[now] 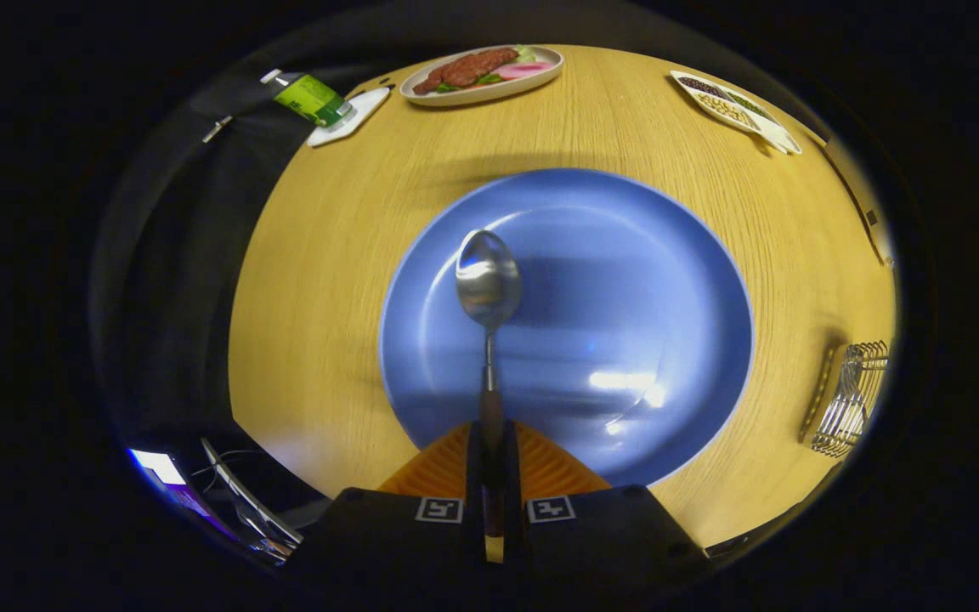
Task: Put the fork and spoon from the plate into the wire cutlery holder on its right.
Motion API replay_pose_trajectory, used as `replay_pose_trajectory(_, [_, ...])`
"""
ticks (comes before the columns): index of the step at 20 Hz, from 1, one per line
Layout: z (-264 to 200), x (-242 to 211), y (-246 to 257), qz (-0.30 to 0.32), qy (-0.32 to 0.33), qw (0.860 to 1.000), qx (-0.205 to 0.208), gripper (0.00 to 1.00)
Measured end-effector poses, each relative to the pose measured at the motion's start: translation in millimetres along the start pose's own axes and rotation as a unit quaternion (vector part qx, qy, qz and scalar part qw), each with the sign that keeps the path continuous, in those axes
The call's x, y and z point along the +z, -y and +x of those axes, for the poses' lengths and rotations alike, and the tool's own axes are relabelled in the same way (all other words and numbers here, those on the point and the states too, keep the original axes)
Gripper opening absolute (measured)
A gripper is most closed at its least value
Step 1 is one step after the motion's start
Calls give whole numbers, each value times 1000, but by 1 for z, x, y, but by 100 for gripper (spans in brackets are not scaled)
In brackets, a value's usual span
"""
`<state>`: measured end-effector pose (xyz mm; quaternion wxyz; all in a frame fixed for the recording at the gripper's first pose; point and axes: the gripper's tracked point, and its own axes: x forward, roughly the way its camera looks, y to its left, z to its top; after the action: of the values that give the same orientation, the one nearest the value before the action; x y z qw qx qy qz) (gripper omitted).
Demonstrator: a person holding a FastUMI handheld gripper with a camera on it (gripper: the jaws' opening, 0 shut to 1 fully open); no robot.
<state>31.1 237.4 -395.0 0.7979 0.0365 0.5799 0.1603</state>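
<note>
1. Fingers (pixel 489 446) closed on the spoon (pixel 488 280) by its dark handle, bowl out at 12 o'clock over the blue plate (pixel 676 280).
2. Likely light, stiff, slippery polished steel; mid-handle hold seems best.
3. Wire cutlery holder (pixel 853 398) at 3 o'clock on the woodgrain surface (pixel 319 280).

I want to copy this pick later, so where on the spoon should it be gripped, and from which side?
Grip the spoon by its dark handle, coming in from the handle's end along its length. The gripper shows this: both fingers are shut on the narrow, straight handle, the bowl pointing away over the blue plate. The rounded bowl would likely slip.
</note>
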Motion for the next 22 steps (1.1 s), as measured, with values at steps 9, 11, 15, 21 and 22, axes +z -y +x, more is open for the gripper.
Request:
replay_pose_trajectory(9, [-25, -6, 10, -12, 1, 1000, 28, 7])
replay_pose_trajectory(11, [-44, -6, 14, -17, 6, 999, 33, 7])
replay_pose_trajectory(15, [-90, -5, 34, -30, 15, 999, 37, 7])
replay_pose_trajectory(21, [-164, -13, 93, -36, 17, 999, 23, 7])
replay_pose_trajectory(22, [-176, -17, 106, -39, 12, 999, 16, 7])
